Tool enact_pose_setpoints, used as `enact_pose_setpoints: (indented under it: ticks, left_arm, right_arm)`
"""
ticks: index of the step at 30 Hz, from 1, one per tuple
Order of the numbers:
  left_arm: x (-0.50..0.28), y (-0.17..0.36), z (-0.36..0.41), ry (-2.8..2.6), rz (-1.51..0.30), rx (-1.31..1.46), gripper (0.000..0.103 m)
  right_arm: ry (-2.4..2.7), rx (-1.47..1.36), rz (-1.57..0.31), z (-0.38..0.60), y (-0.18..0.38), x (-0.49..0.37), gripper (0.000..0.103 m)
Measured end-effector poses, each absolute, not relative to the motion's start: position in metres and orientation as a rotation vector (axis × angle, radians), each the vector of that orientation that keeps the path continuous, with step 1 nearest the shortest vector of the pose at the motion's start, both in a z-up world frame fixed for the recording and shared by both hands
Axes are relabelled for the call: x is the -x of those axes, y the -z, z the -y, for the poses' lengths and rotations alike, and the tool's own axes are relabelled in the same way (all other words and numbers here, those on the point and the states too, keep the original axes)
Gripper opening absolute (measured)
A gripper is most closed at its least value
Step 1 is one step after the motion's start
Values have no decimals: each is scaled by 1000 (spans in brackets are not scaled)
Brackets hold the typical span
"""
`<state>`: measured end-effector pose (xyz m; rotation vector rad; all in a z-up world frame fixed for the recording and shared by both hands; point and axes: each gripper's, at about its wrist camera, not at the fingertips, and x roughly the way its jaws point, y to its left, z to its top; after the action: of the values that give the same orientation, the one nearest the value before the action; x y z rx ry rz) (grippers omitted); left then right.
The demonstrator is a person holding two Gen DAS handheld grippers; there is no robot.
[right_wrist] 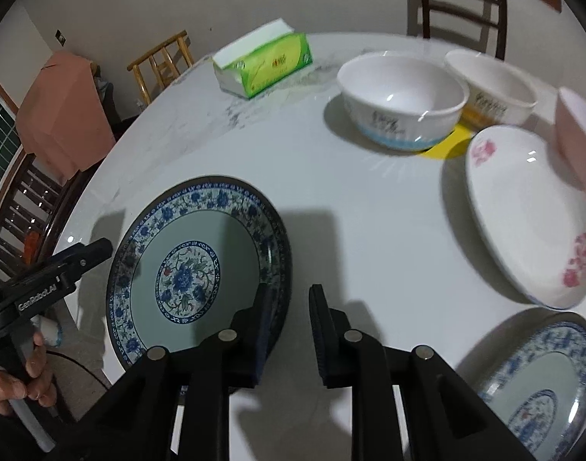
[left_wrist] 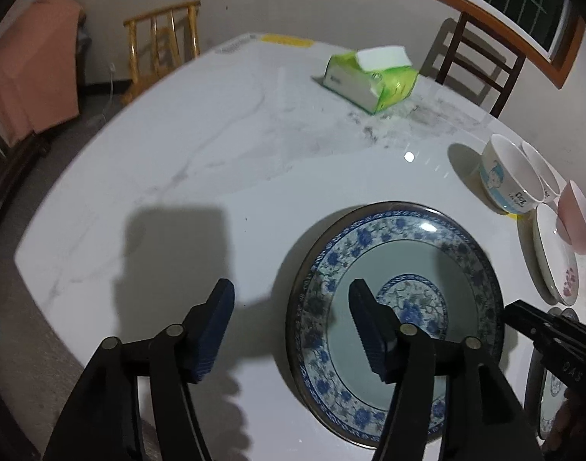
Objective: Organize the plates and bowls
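Observation:
A blue-and-white floral plate (left_wrist: 396,265) (right_wrist: 201,238) lies flat on the white marble table. My left gripper (left_wrist: 293,322) is open, its jaws straddling the plate's left rim from above. My right gripper (right_wrist: 289,330) is open with a narrower gap, just right of that plate's right rim; it also shows in the left wrist view (left_wrist: 523,319). A second blue floral plate (right_wrist: 542,376) lies at the lower right. A white plate with pink flowers (right_wrist: 523,211) leans on a pink bowl (right_wrist: 577,134). Two white bowls (right_wrist: 400,96) (right_wrist: 492,84) stand behind.
A green tissue box (left_wrist: 369,77) (right_wrist: 262,65) stands at the far side of the table (left_wrist: 216,153). A yellow patch (right_wrist: 450,142) shows under the bowls. Wooden chairs (left_wrist: 166,34) (right_wrist: 462,4) ring the table. The table edge runs along the left.

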<state>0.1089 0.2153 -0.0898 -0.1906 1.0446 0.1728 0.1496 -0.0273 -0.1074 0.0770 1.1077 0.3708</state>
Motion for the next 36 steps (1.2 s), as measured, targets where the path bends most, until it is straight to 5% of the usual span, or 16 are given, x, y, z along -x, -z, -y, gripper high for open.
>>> enact_pose_setpoints:
  ticks: [17, 36]
  left_arm:
    - [-48, 49, -110, -13, -965, 154, 76]
    - [-17, 45, -33, 129, -965, 105, 76]
  right_arm:
    - [-225, -37, -949, 80, 67, -79, 21]
    - [-93, -48, -909, 134, 59, -30, 21]
